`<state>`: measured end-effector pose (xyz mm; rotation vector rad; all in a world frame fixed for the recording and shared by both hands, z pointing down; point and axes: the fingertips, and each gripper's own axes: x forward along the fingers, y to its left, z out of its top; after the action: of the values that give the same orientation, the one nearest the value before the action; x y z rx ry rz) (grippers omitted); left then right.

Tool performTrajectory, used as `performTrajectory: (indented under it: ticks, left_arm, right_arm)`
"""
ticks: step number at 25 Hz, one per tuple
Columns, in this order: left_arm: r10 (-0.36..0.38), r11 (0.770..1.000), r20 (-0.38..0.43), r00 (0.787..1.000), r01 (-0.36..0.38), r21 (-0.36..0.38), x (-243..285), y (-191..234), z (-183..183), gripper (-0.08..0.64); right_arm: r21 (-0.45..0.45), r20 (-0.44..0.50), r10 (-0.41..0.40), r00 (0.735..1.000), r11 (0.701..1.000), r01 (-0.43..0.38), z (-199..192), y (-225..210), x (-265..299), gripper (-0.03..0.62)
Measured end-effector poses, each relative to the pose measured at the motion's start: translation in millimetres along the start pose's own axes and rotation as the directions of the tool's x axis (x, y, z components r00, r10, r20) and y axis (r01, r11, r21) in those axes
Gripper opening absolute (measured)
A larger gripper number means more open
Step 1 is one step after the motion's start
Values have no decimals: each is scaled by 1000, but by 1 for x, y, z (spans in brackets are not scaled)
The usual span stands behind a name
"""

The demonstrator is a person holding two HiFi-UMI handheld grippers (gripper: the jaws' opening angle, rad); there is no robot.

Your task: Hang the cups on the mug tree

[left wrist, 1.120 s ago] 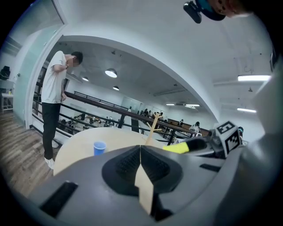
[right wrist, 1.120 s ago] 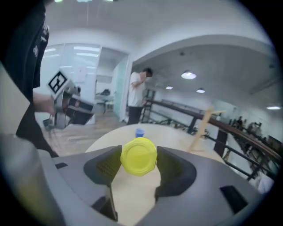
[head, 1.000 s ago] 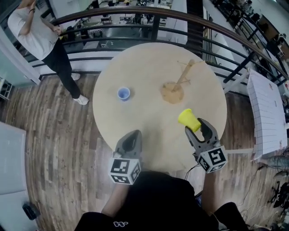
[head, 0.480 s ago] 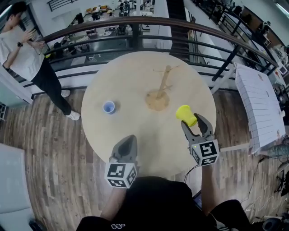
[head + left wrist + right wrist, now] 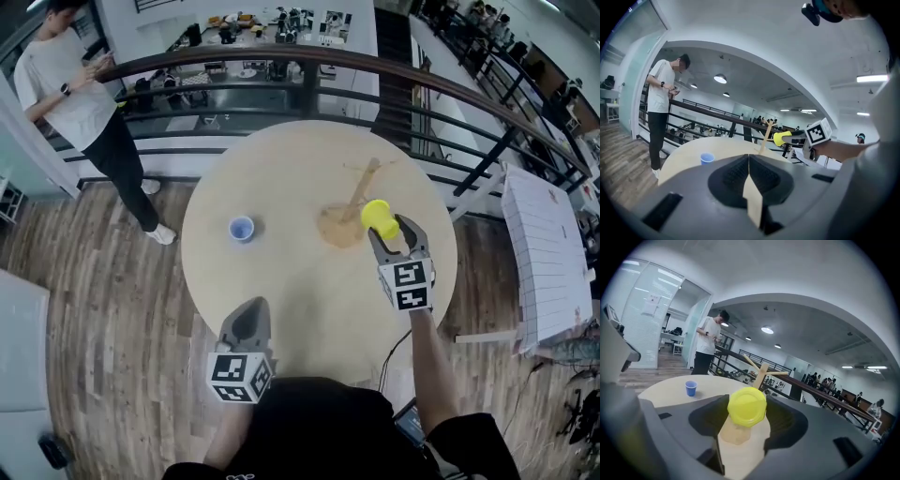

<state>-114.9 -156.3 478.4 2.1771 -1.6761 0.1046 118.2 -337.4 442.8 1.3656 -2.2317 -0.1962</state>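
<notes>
1. Hidden or unclear: in the head view the yellow cup (image 5: 377, 217) and the right tongs (image 5: 394, 234) cover part of the mug tree (image 5: 349, 208) base. Its pegs are thin and pale against the worktop (image 5: 291, 281) and hard to pick out there. I cannot tell whether the cup touches the tree.
2. The wearer's dark torso (image 5: 319, 431) cuts off the near rim of the worktop at the bottom of the frame.
3. In the right gripper view the cup turns only a flat yellow face to the camera. Its mouth is not seen, nor any handle.
4. Right tongs: the jaws stand wide and grip the yellow cup from both sides. The cup is carried above the worktop, right of centre in the head view, over the tree's base.
5. Left tongs (image 5: 253, 309): the jaws are fully together with nothing between them. They sit lower left of centre, over the near part of the worktop.
6. Yellow cup: bright and plain, lying on its side in the grip. It sticks out from the jaw tips toward the upper left.
7. Blue cup (image 5: 241, 228): small, upright, mouth up. It stands left of centre on the worktop, well apart from the tree and both tongs.
8. Mug tree: pale wood, with a round base and a stem with angled pegs. In the right gripper view it stands directly behind the yellow cup. Neither cup hangs on it yet.
9. A person (image 5: 80, 94) in a white top stands at the upper left, beside a dark railing (image 5: 281, 61).
</notes>
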Motion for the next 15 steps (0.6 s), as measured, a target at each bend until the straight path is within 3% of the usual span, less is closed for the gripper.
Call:
performTrajectory:
  ticks: [7, 15]
  left_arm:
    - [40, 999, -1, 999, -40, -5, -8, 11, -1, 12]
    - [52, 999, 1, 999, -52, -2, -15, 10, -1, 12]
  right_arm:
    - [1, -63, 7, 998, 1000, -7, -15, 4, 52, 253]
    - [-24, -128, 8, 992, 1000, -11, -32, 11, 70, 255]
